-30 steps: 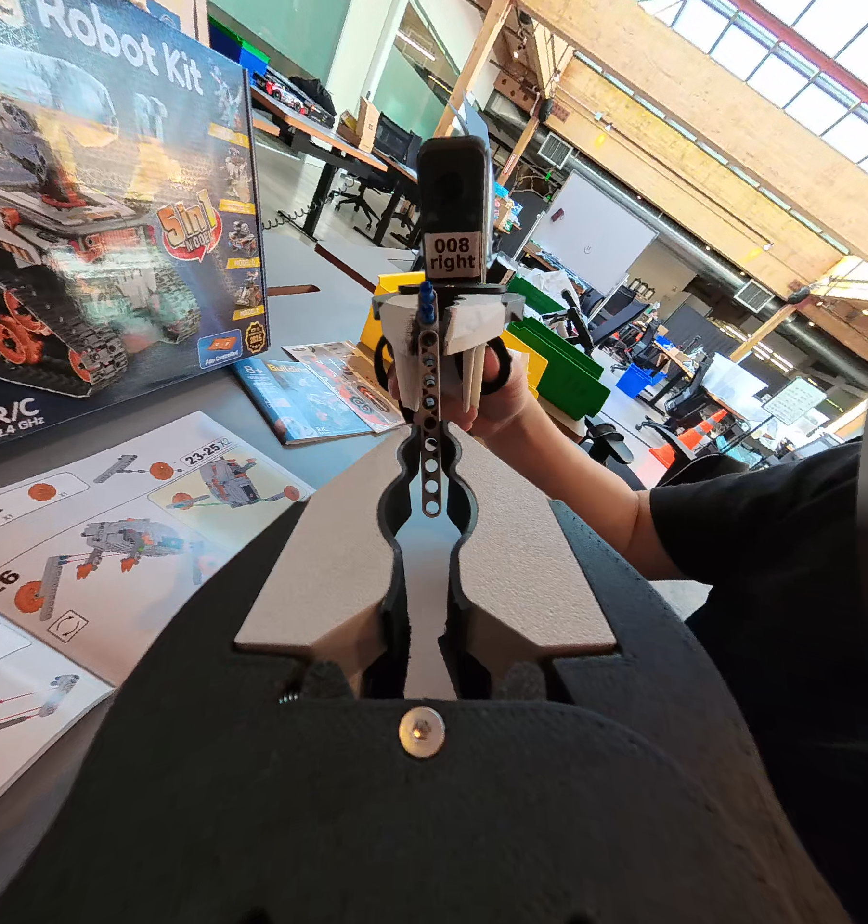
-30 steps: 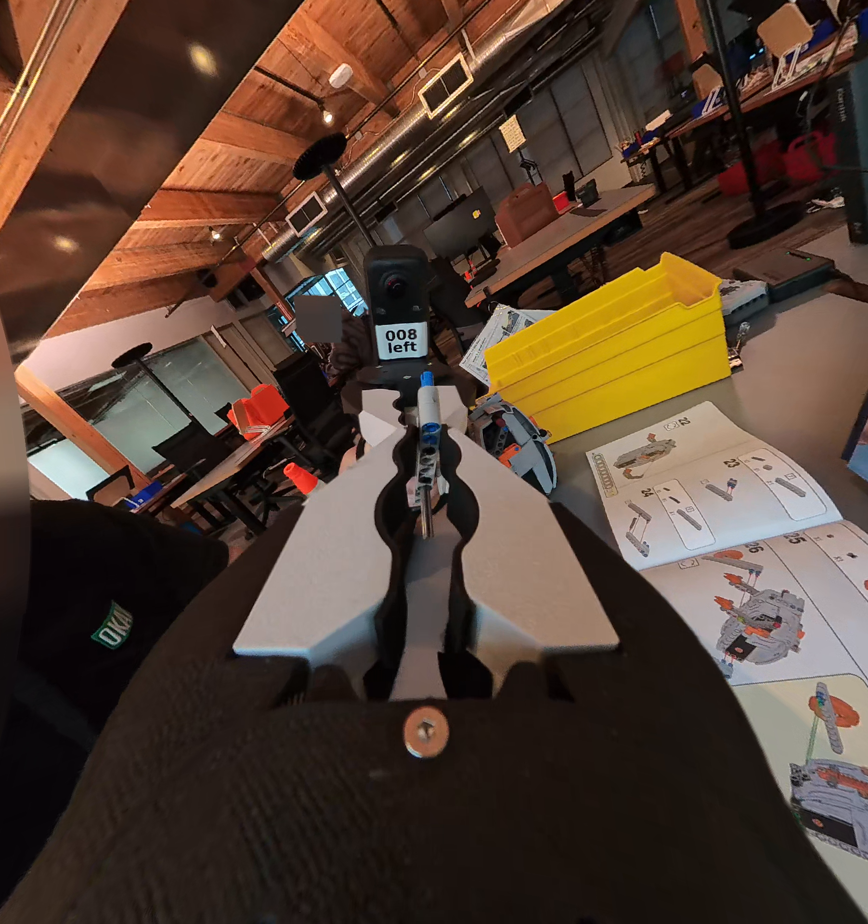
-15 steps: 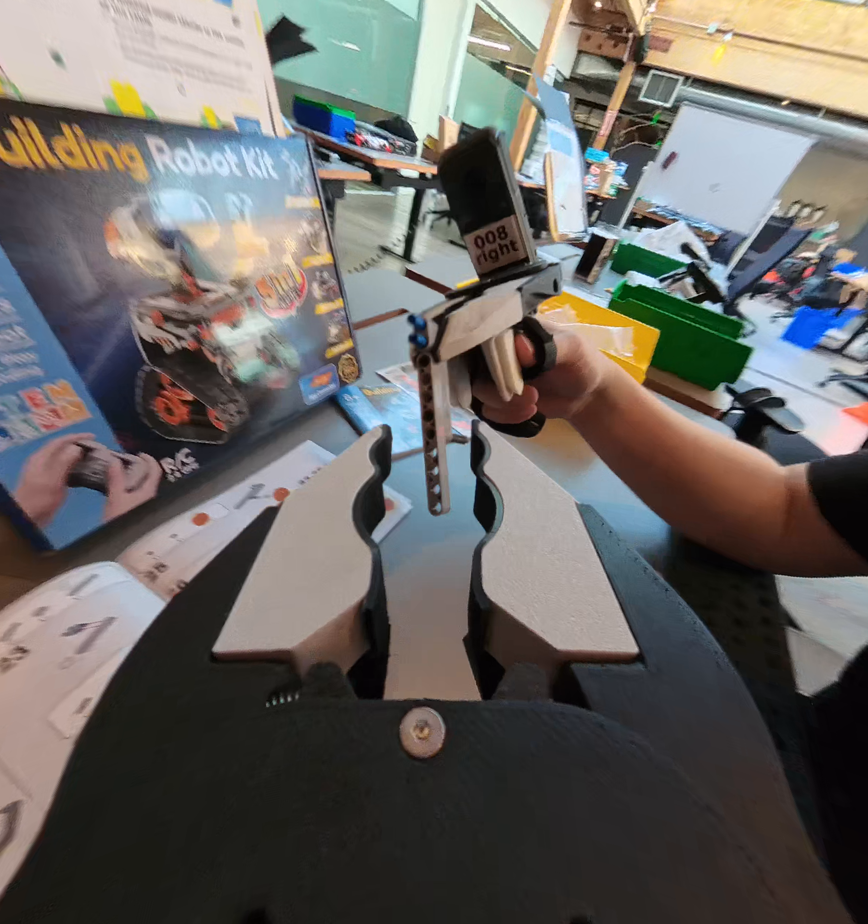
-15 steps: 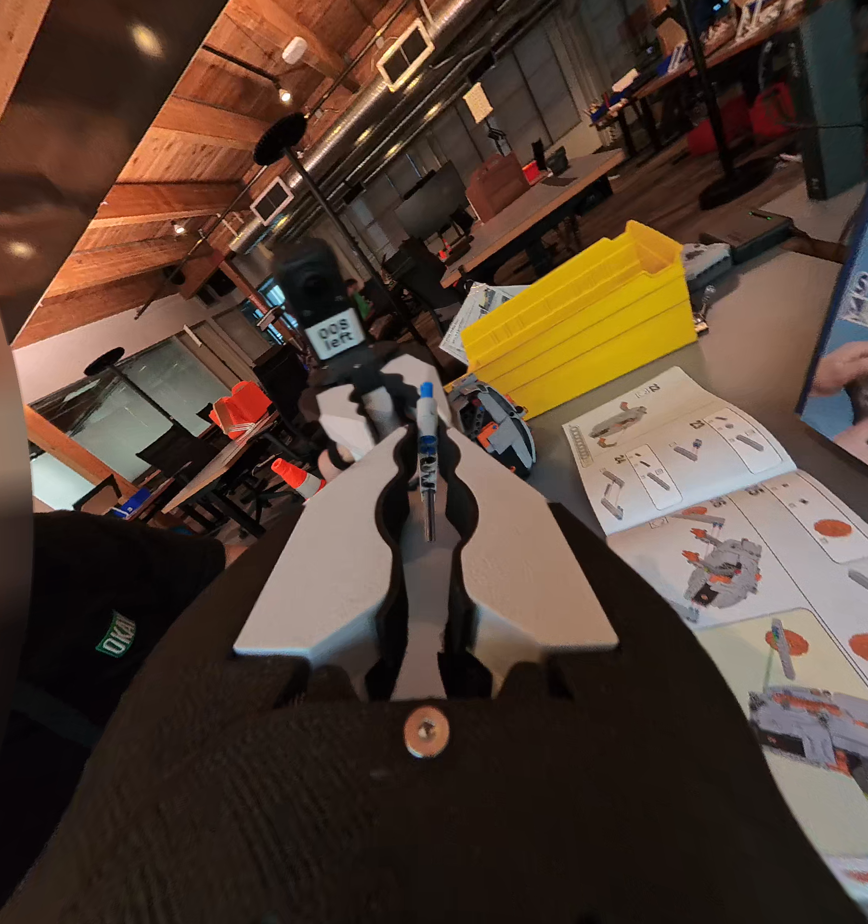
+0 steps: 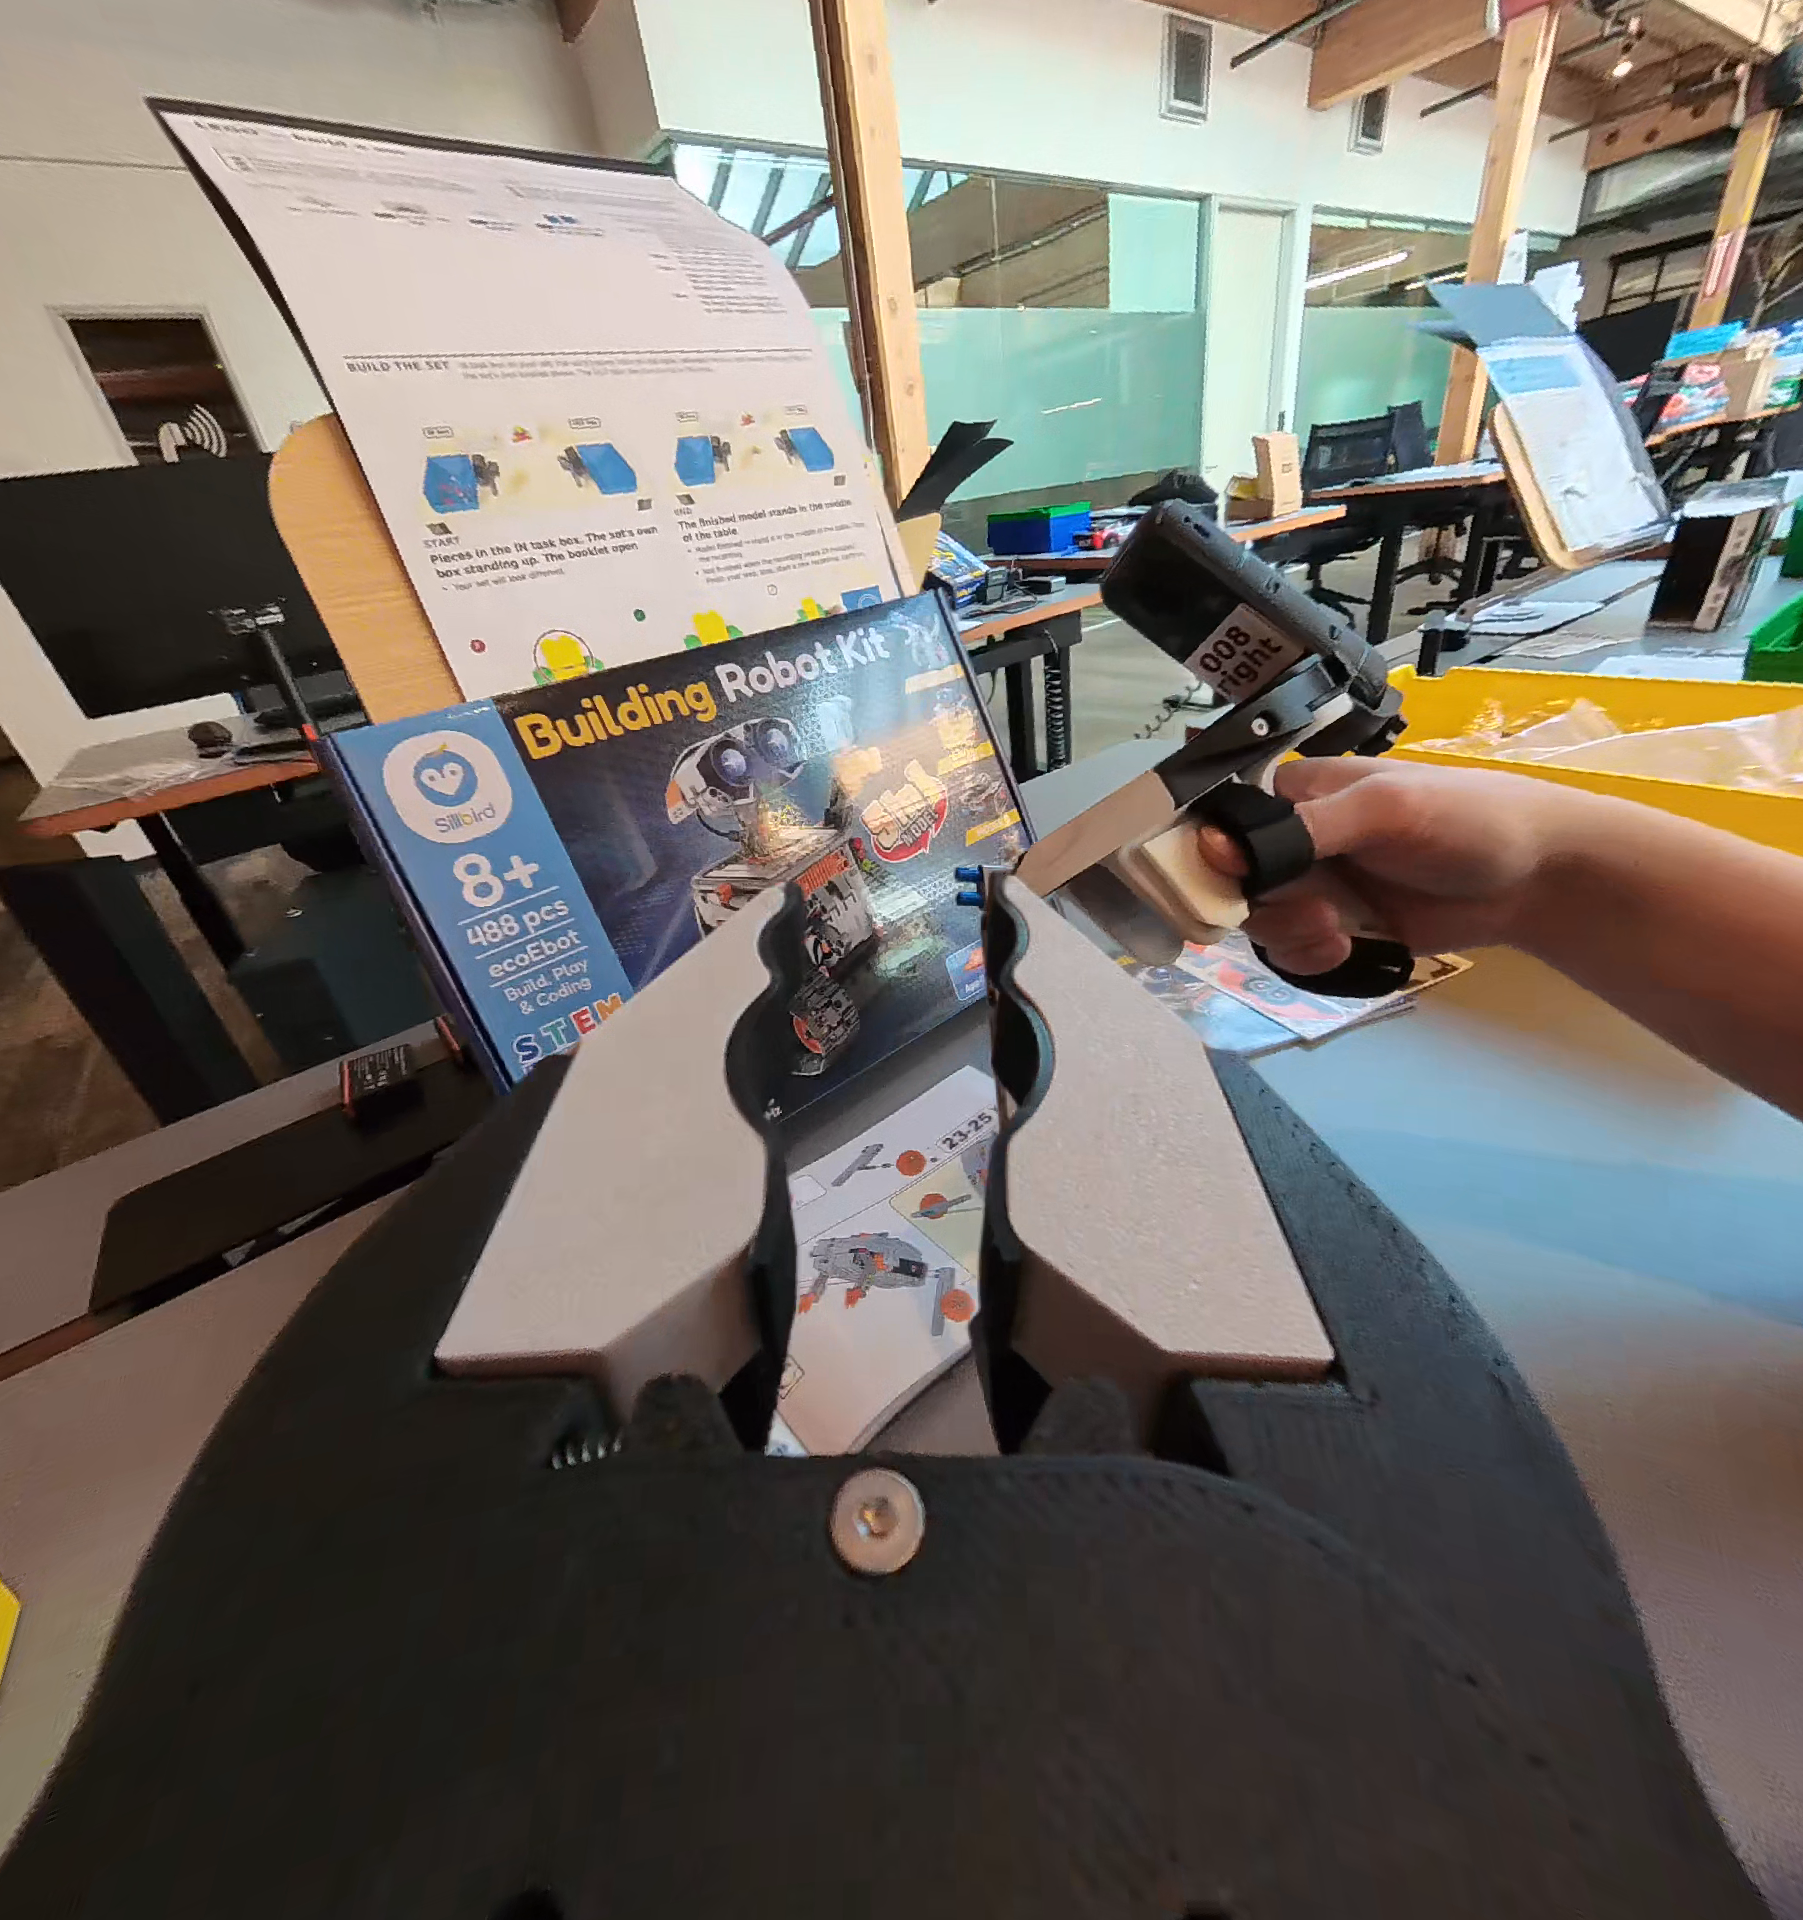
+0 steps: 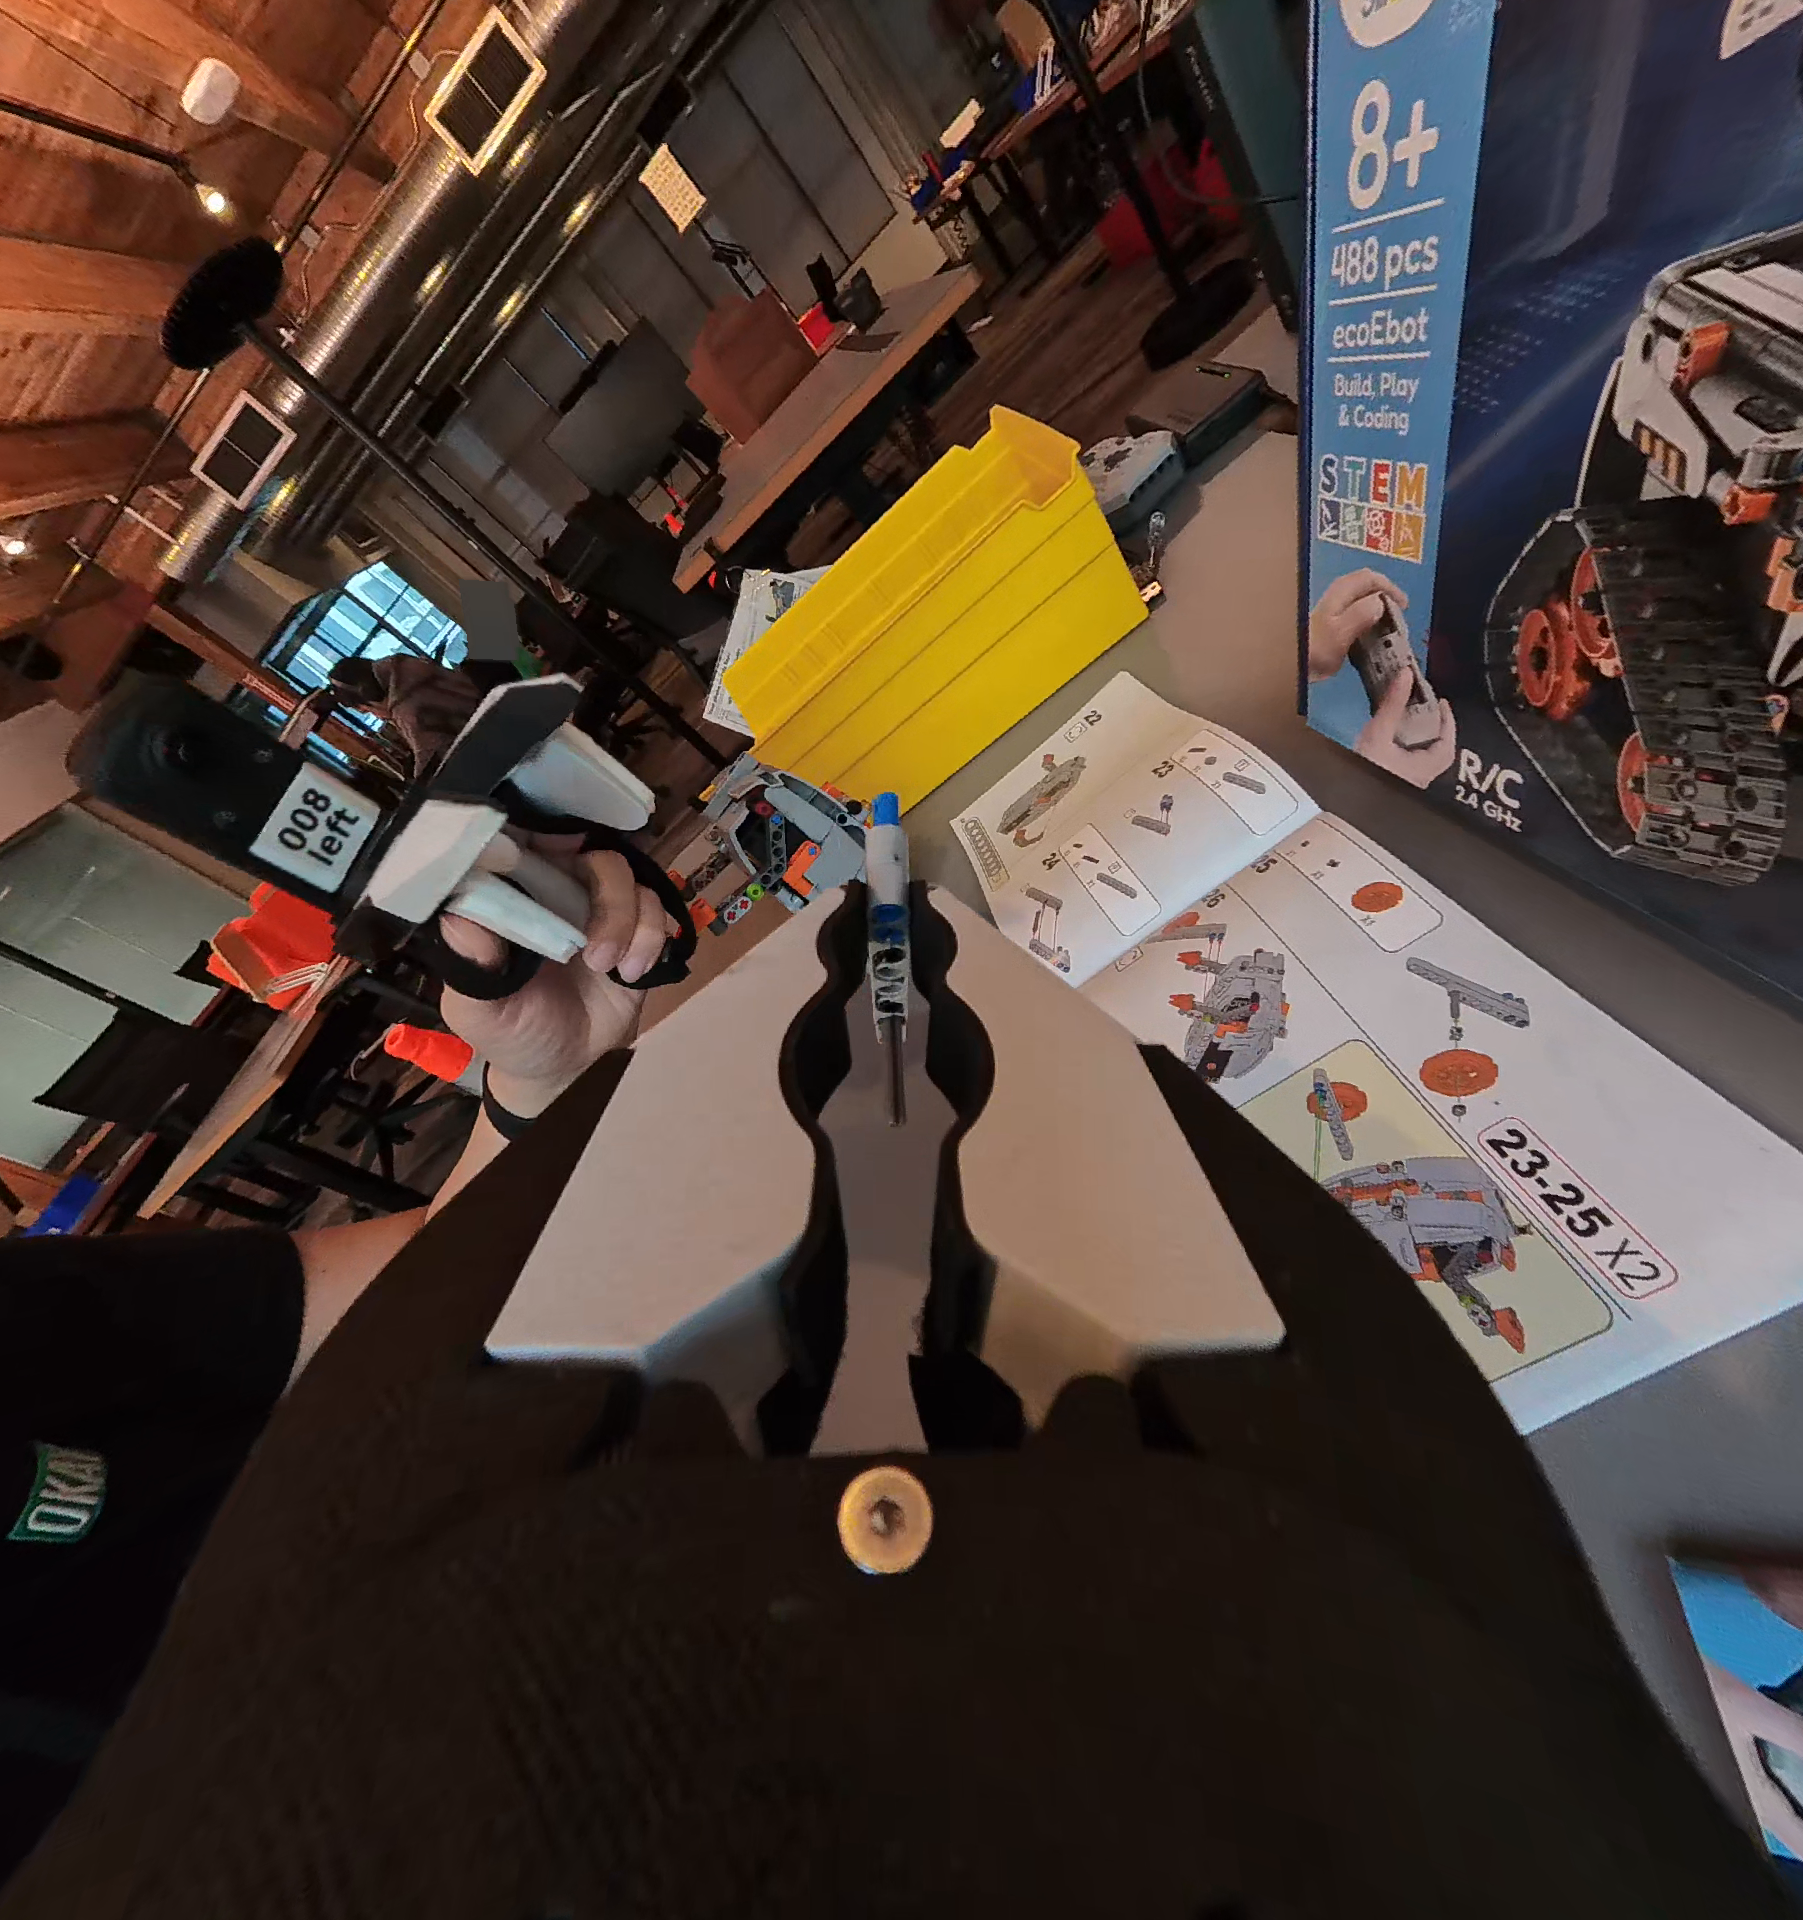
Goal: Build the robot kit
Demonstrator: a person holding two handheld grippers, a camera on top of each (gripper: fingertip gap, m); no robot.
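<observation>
The right gripper (image 6: 892,914) is clamped on a grey beam (image 6: 889,961) with blue pins at its far tip, held above the table (image 6: 1219,623) near the open booklet (image 6: 1396,1039). The left gripper (image 5: 881,914) stands apart and empty (kit box (image 5: 731,831) just beyond it). Only the right wrist view shows the beam whole, plus a yellow bin (image 6: 938,623) and a half-built model (image 6: 783,842) at its near end.

Writing shows on blue kit box (image 5: 564,883), open booklet (image 6: 1240,810), propped sheet (image 5: 564,364), and white stickers (image 5: 1235,649) on left gripper (image 5: 886,904) and right gripper (image 6: 892,899)
</observation>
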